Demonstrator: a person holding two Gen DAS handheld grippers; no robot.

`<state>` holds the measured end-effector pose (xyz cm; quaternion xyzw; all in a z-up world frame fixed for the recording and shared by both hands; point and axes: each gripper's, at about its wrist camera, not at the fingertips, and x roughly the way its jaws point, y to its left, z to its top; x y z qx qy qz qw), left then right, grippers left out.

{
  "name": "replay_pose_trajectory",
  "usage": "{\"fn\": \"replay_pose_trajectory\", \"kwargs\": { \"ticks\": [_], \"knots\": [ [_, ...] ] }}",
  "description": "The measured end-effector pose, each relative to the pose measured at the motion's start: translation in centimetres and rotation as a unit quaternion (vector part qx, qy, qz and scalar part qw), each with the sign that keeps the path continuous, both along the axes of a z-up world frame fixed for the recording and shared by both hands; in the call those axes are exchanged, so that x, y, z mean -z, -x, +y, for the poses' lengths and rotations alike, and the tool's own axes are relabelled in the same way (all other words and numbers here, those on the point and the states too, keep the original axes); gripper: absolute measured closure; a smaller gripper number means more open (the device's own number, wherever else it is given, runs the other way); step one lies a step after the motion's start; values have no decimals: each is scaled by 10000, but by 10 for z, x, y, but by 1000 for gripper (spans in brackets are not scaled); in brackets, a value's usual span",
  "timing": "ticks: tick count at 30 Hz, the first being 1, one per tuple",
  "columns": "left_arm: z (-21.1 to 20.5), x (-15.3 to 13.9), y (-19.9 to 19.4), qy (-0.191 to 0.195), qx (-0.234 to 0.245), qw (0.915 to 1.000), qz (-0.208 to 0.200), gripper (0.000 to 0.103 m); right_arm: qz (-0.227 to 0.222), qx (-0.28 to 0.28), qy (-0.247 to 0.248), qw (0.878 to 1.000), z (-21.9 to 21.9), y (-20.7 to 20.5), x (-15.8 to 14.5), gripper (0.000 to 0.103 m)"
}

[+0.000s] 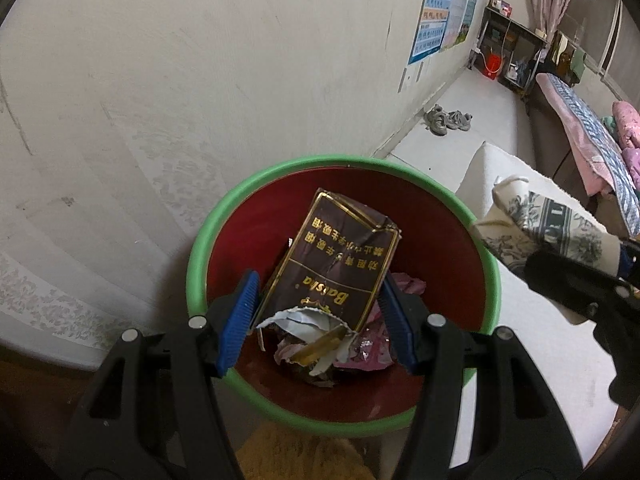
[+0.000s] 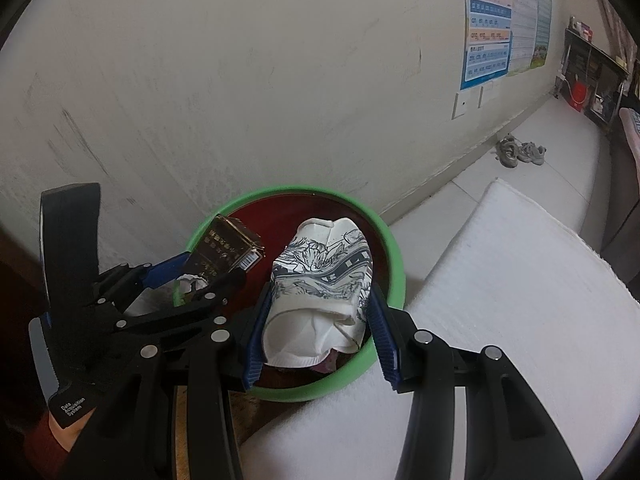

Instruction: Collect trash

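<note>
Left claw [image 1: 320, 312] clamped on a torn brown cigarette pack [image 1: 336, 260], held over the green-rimmed red bin [image 1: 200, 248] of scraps.

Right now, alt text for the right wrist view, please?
The right gripper holds a crumpled patterned paper cup over a green-rimmed red bin; beside it the left gripper holds a dark cigarette pack.

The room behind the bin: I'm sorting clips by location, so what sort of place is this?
Probably a lived-in bedroom at home: a bed with pink bedding, sneakers on the floor by the wall, and study posters on the wall.
</note>
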<state>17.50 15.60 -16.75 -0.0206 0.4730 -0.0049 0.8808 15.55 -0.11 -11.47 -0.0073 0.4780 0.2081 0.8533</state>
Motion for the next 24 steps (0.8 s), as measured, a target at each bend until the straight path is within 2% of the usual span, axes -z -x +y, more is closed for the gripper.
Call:
{"fn": "replay_pose_trajectory", "kwargs": {
  "ticks": [4, 5, 6, 7, 8, 12, 16, 20, 21, 23, 24],
  "knots": [
    [-1, 5, -6, -80, 29, 9999, 56, 45, -10, -22, 20, 10000, 1, -3, 3, 57],
    [-2, 7, -8, -122, 29, 9999, 90, 40, -17, -13, 20, 10000, 0, -4, 4, 55],
    [-4, 8, -11, -137, 22, 9998, 104, 29, -18, 5, 15, 10000, -1, -4, 4, 43],
    [-4, 8, -12, -125, 10, 9999, 100, 23, -42, 45, 5, 10000, -3, -3, 4, 36],
    [-3, 9, -12, -105, 5, 9999, 88, 18, -70, 72, -22, 9999, -6, -2, 3, 36],
    [-5, 3, -8, -158, -28, 9999, 27, 15, -93, 135, -127, 9998, -18, 2, -2, 35],
    [-11, -16, 9, -85, -53, 9997, -230, 11, -292, 366, -344, 9983, -42, 22, -15, 23],
    [-17, -46, 43, 69, -259, 9966, -776, 6, -667, 727, -744, 9923, -77, 61, -36, 20],
    [-20, -54, 54, 134, -321, 9949, -942, 6, -903, 815, -854, 9889, -86, 76, -46, 18],
    [-25, -69, 73, 250, -440, 9912, -1220, 6, -1470, 962, -920, 9801, -97, 105, -66, 6],
    [-29, -79, 84, 314, -535, 9883, -1396, 6, -1873, 1048, -901, 9725, -102, 124, -77, 7]
  ]
}}
